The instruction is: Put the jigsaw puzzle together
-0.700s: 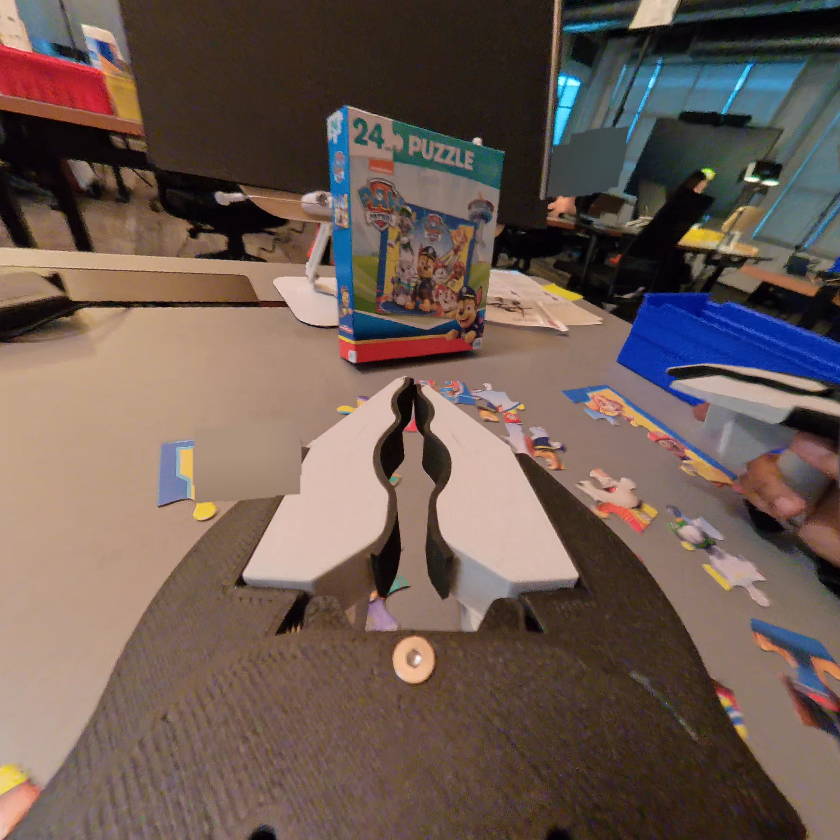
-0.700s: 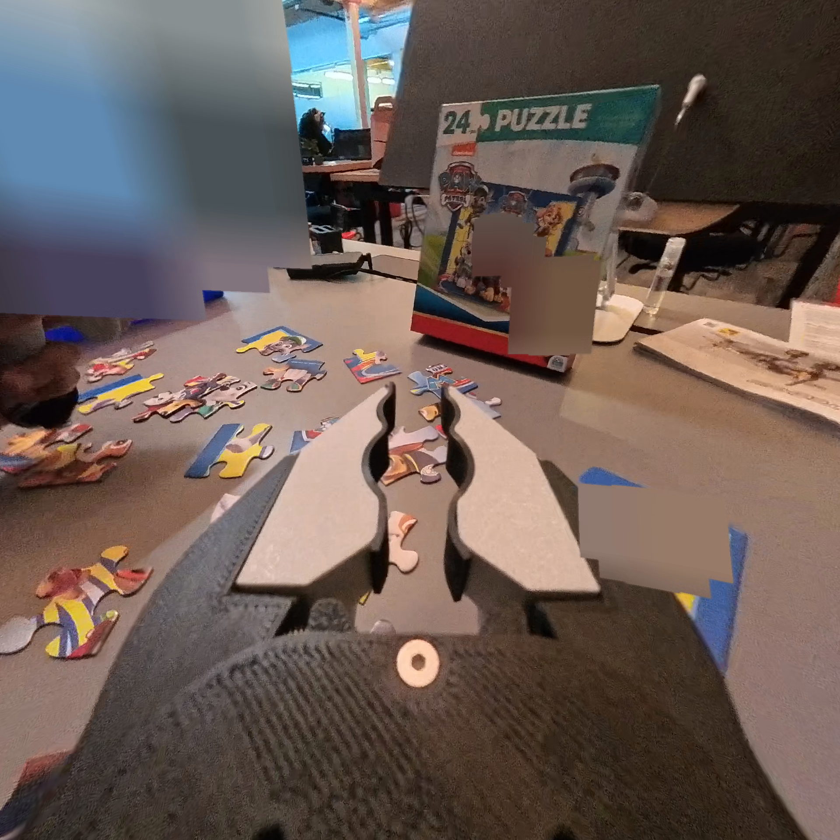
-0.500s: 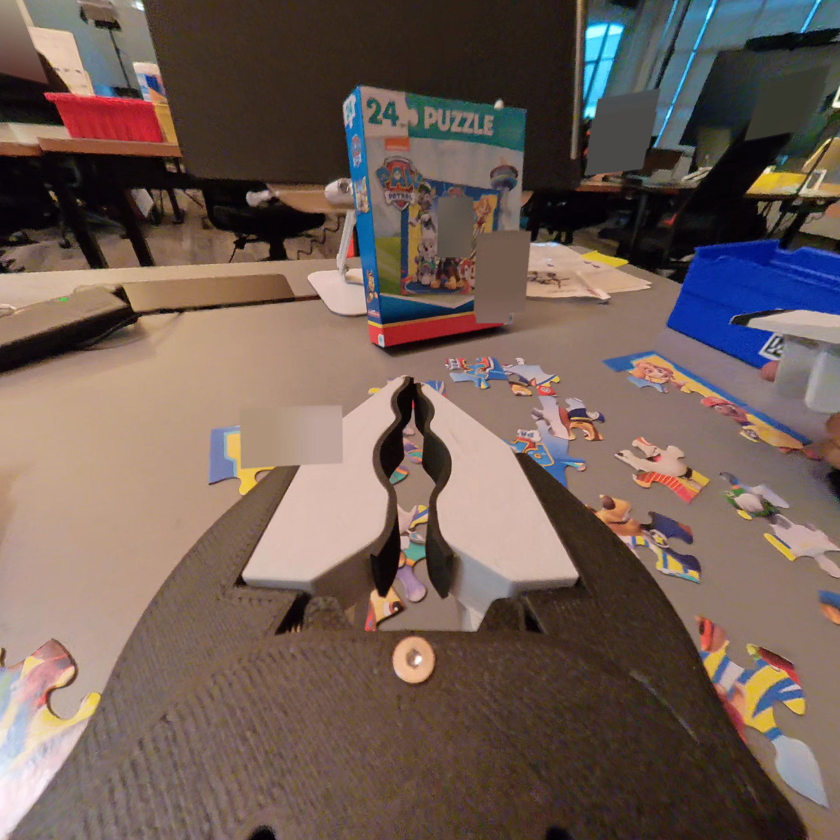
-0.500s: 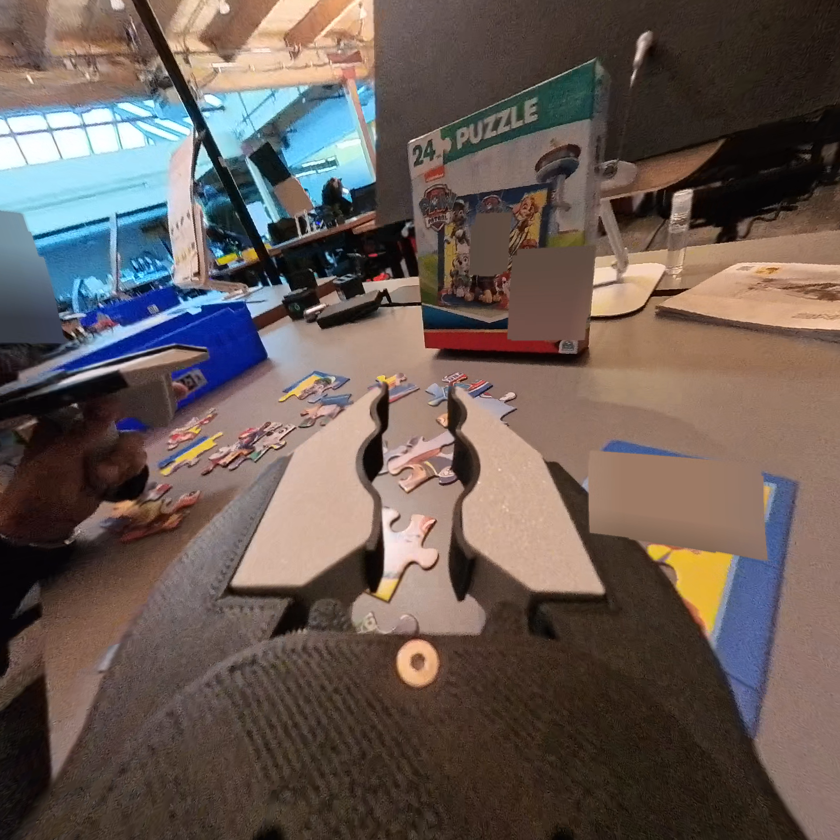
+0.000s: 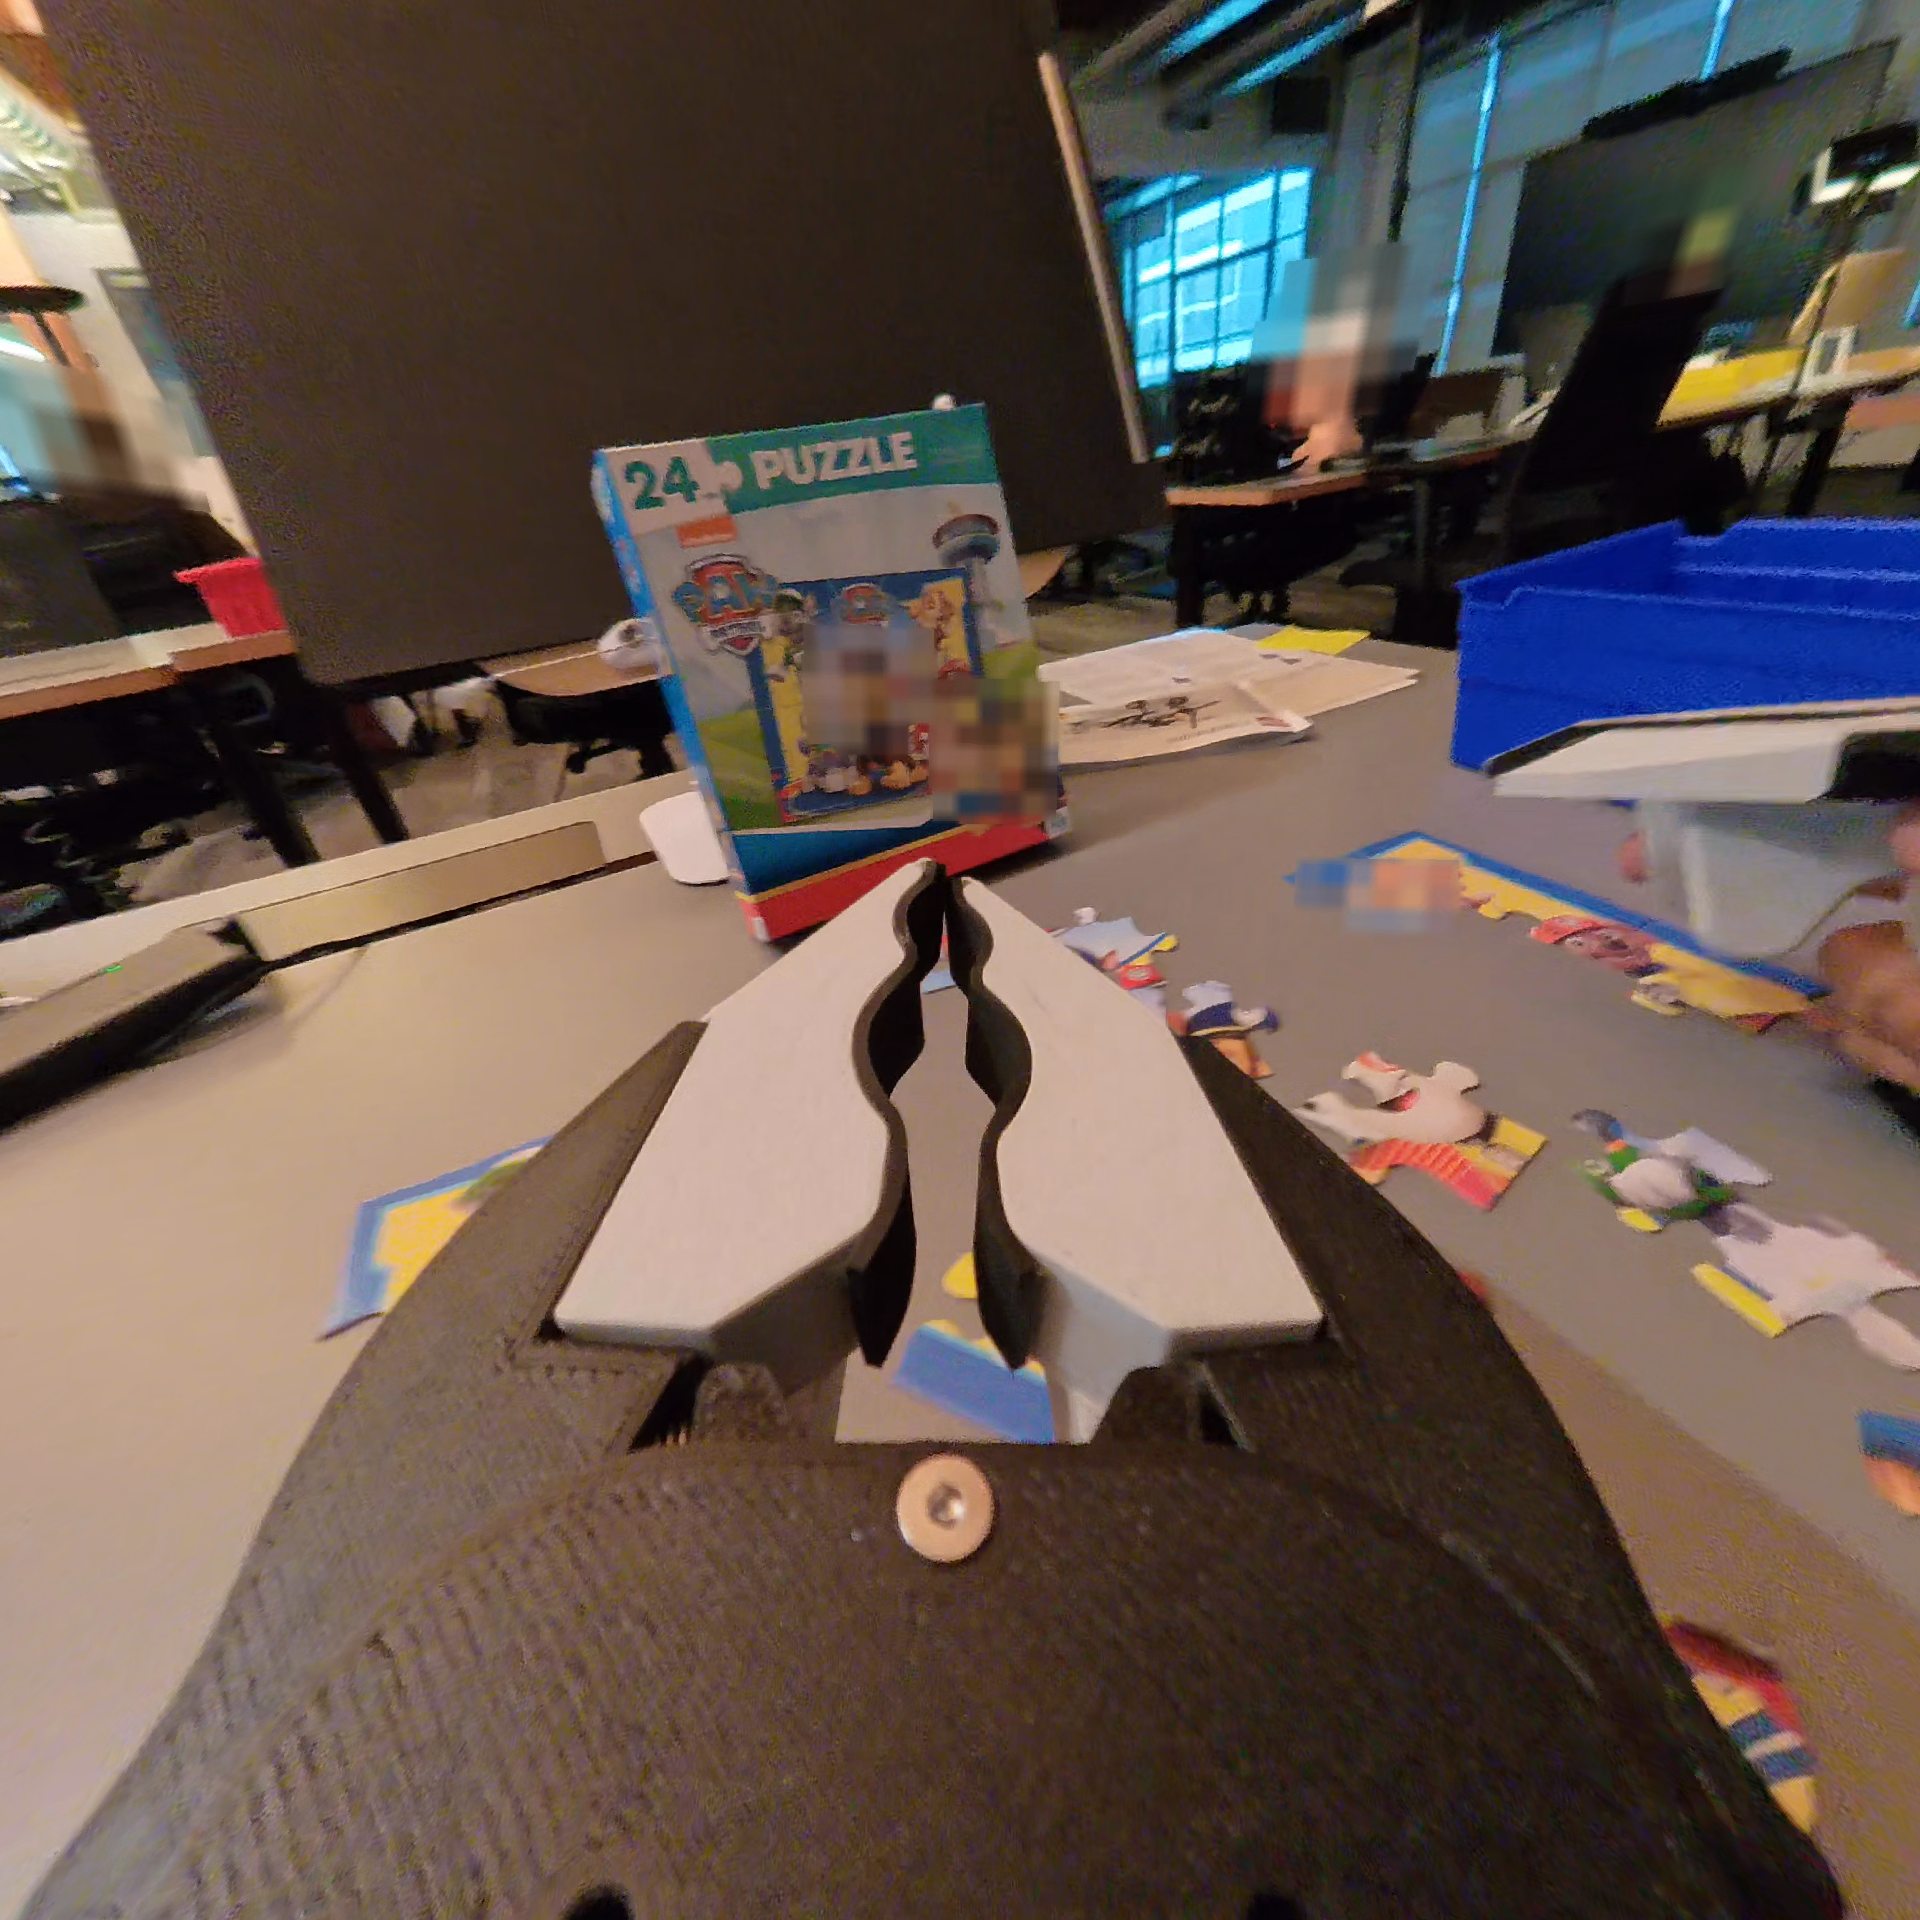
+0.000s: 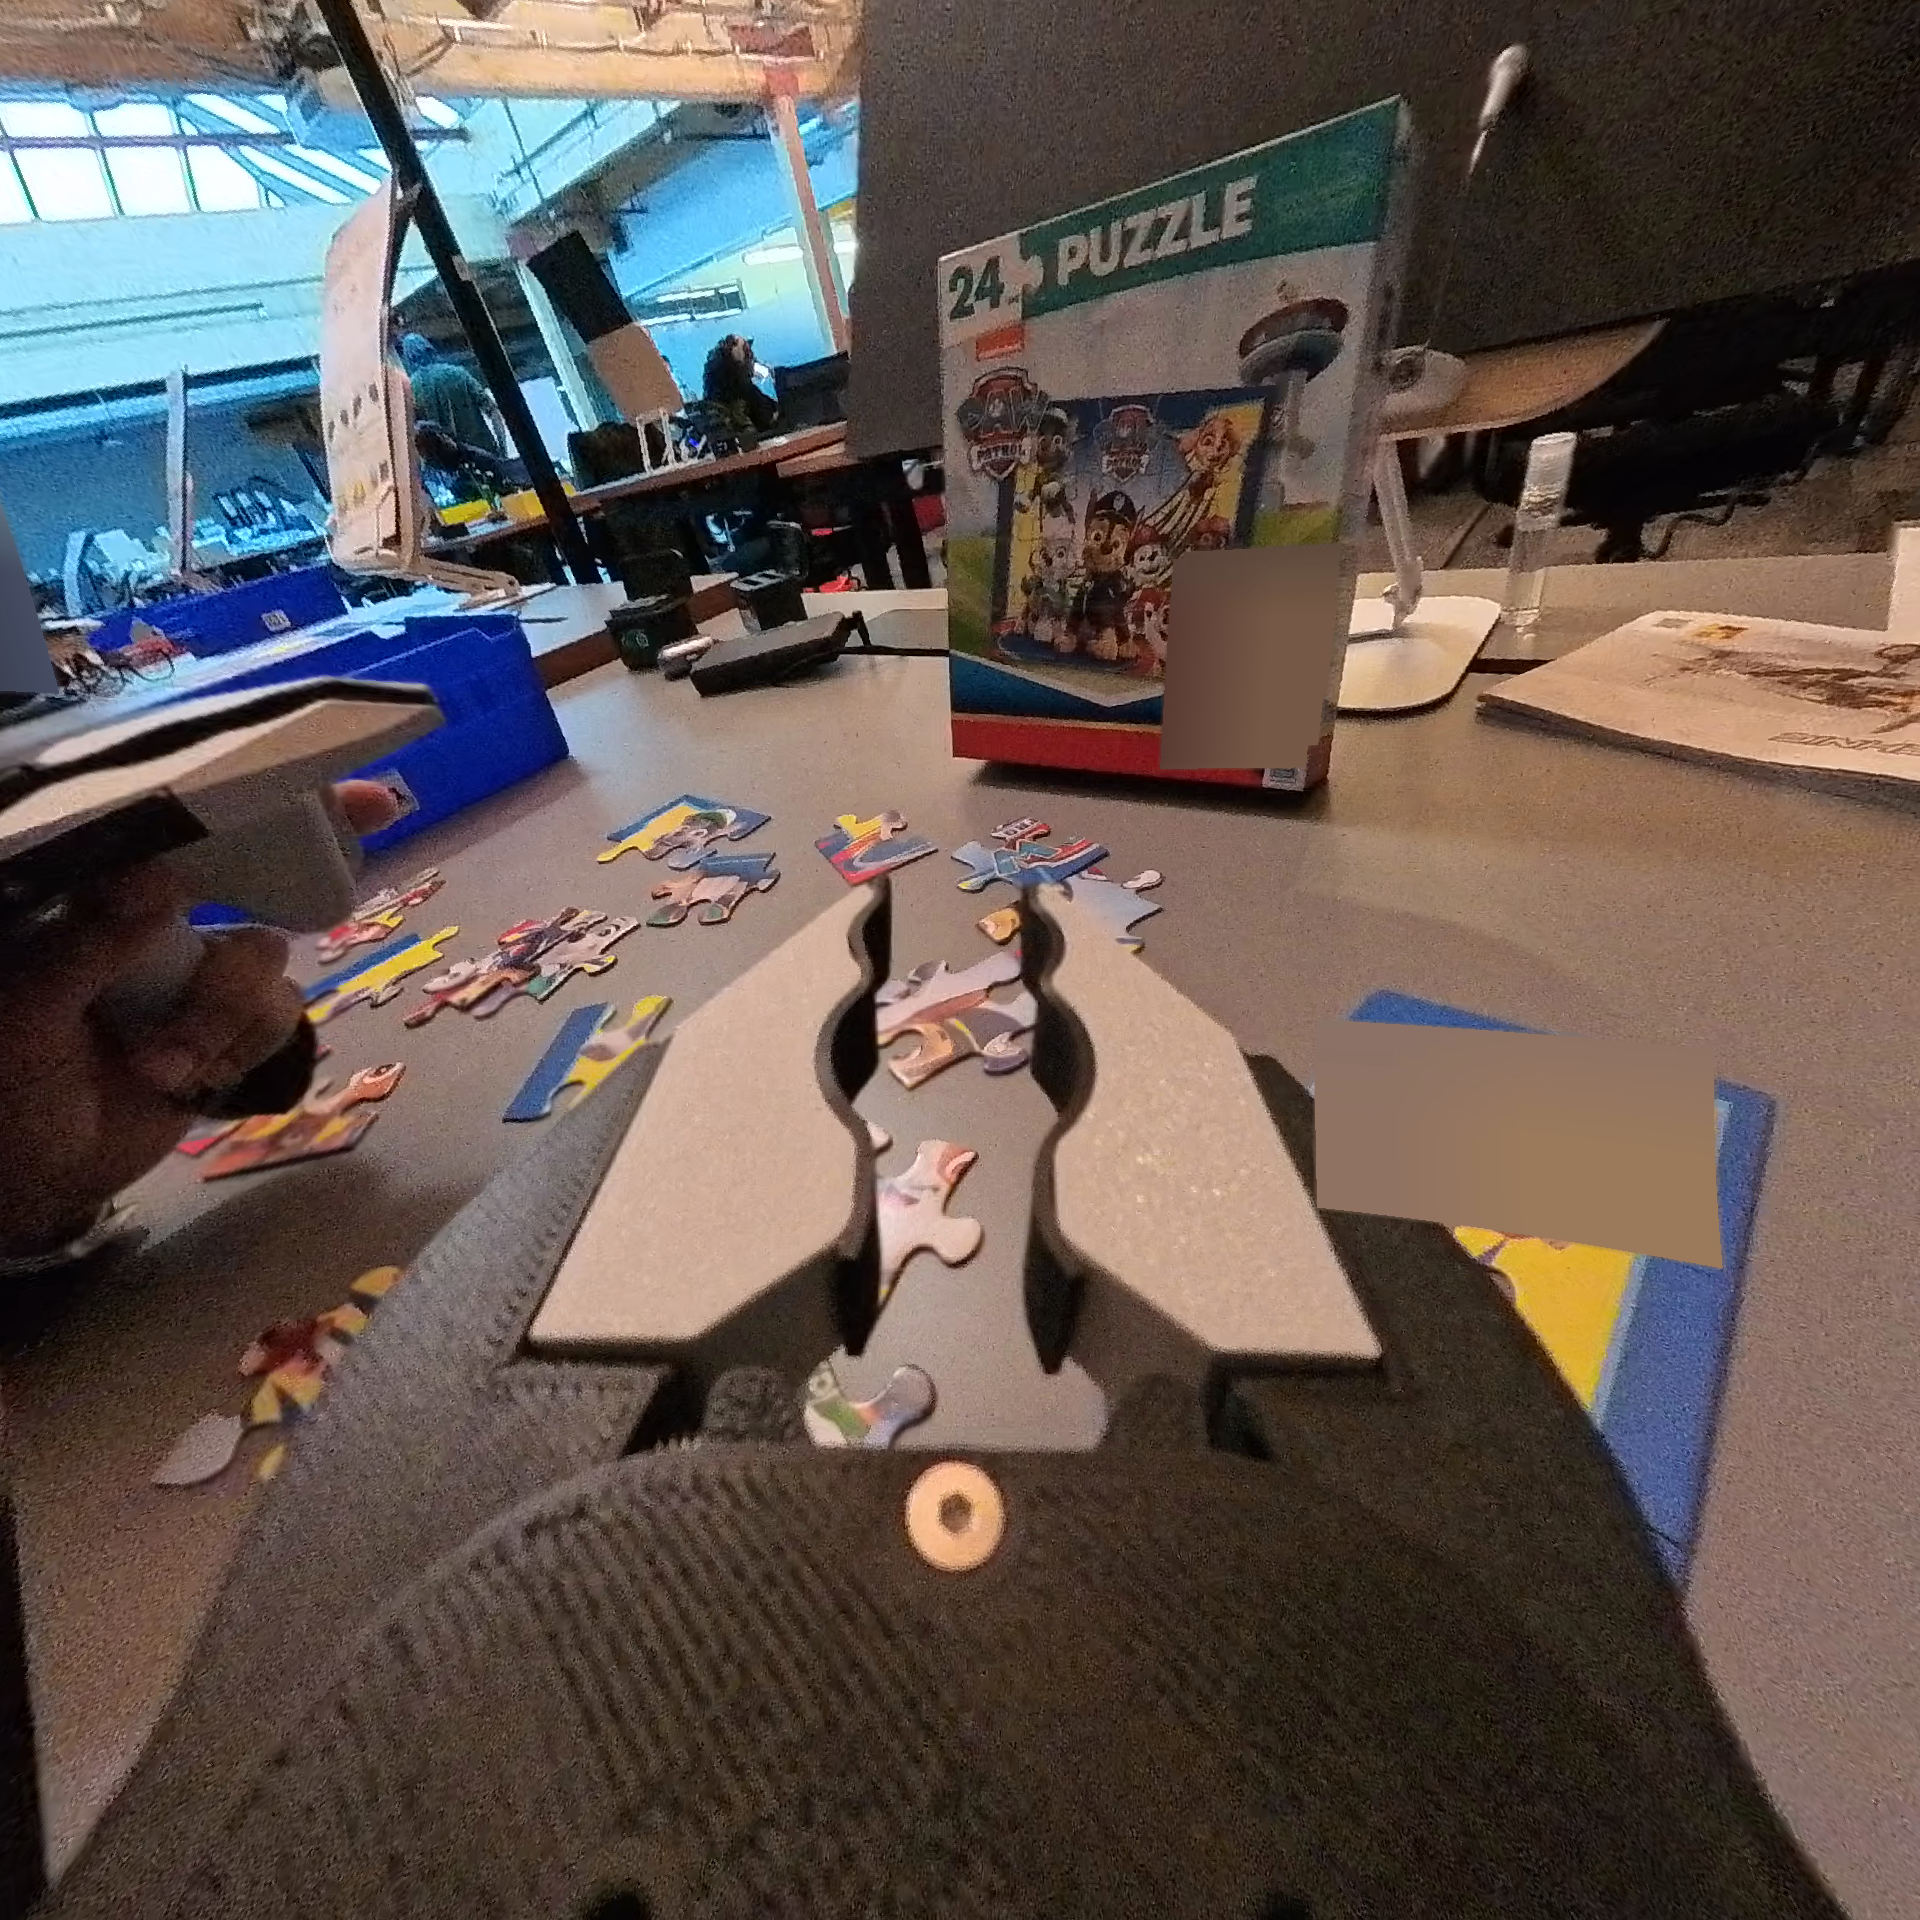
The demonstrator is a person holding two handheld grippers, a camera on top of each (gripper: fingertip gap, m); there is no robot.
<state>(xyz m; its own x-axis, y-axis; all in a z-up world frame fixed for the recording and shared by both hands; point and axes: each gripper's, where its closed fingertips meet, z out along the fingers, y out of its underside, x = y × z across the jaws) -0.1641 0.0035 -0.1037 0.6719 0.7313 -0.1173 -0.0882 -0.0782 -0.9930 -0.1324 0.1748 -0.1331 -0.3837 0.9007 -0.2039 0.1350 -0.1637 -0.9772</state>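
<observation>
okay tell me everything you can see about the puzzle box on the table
The puzzle box is a flat cardboard carton standing upright on the grey table, tilted slightly. It has a teal top band, a cartoon picture with a blue frame, and a red bottom strip. It looks closed. Loose puzzle pieces lie before it, apart from it; no gripper touches it.

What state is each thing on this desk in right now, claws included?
Left claw: shut, tips together, nothing between them.
Right claw: open, holding nothing, above the pieces.
Puzzle box: standing upright, closed.
Puzzle pieces: loose, scattered flat, picture side up.
Blue bin: open-topped.
Booklet: lying flat.
</observation>
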